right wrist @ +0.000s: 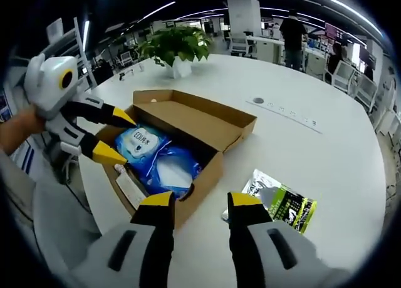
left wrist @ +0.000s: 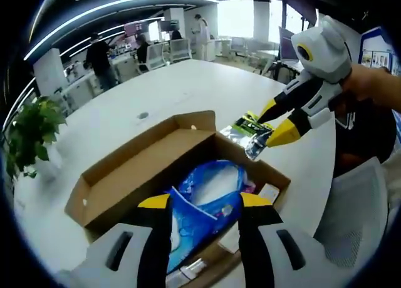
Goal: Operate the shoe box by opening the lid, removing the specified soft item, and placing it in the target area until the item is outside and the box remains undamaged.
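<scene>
Below the left gripper [left wrist: 205, 201] in the left gripper view, the shoe box [left wrist: 125, 175] sits on the white table [left wrist: 188, 87] with its lid folded back. A blue soft pack [left wrist: 210, 191] lies inside, between the spread jaws, which do not close on it. Beyond, the right gripper [left wrist: 270, 128] hangs jaws apart over a green-and-silver packet [left wrist: 247, 126] lying on the table.

From the right gripper view, the right gripper [right wrist: 198, 200] is spread and empty, the packet [right wrist: 282, 203] just beside it outside the box [right wrist: 213, 122]. The left gripper [right wrist: 116, 138], jaws apart, hovers at the blue pack [right wrist: 156, 156]. That pack looks light, squashy and slick; pinching a crimped edge should hold better than its bulging middle.
</scene>
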Demonstrator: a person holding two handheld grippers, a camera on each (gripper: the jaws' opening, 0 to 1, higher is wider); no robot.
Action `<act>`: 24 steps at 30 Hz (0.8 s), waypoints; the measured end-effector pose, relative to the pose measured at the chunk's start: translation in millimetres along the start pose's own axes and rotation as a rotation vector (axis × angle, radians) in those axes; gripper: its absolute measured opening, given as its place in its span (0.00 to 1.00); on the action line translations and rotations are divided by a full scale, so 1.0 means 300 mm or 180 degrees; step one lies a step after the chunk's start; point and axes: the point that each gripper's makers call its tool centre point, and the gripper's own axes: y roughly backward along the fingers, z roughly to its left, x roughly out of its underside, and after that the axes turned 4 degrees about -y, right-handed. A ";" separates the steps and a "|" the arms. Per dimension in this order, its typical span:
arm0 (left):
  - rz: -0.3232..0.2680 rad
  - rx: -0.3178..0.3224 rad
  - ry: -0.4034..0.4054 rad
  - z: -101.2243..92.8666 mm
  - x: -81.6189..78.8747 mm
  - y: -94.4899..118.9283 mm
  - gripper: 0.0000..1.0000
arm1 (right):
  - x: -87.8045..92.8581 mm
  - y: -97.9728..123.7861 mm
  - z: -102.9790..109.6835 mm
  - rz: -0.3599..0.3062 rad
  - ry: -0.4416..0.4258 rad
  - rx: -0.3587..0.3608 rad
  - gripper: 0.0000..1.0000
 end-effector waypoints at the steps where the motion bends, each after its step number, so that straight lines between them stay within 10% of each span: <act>1: 0.0004 -0.0025 0.0020 0.011 0.007 0.004 0.40 | -0.003 -0.005 0.009 -0.0001 0.0009 -0.0017 0.31; 24: 0.0056 -0.0547 0.0545 0.247 0.205 0.169 0.40 | -0.063 -0.160 0.190 -0.0065 0.0131 -0.0398 0.28</act>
